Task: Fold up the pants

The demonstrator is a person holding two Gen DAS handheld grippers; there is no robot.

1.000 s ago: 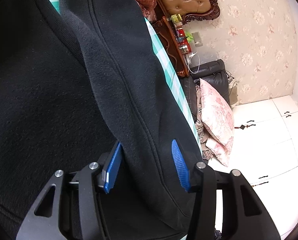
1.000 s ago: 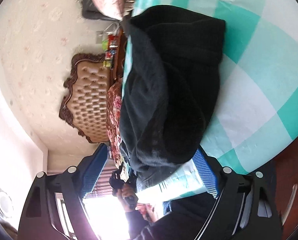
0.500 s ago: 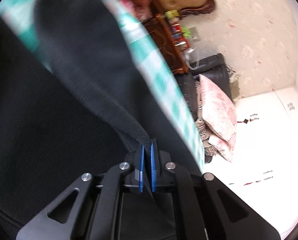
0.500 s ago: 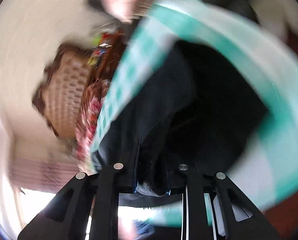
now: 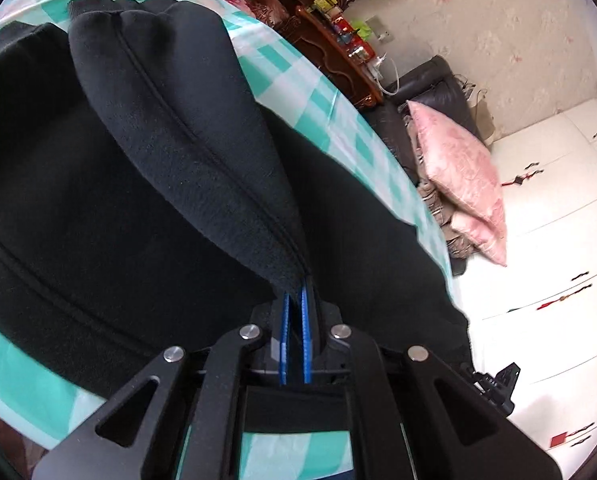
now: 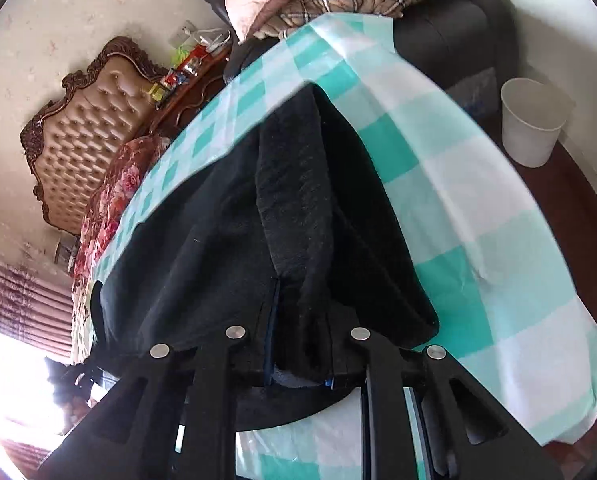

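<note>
The black fleece pants [image 5: 98,200] lie spread on the tabletop [image 5: 310,92], under a teal-and-white checked tablecloth [image 6: 478,184]. The left gripper [image 5: 294,312] has its jaws nearly together, pinching a raised seamed fold of the pants that runs forward from them. The right gripper [image 6: 298,320] has its jaws clamped on a thicker bunch of the same cloth, lifted ahead of them.

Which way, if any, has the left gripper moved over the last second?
Yes. The left gripper has shut on the pants and pulled back: beside the pink pillow, far more checked cloth shows beyond the fabric.
</note>
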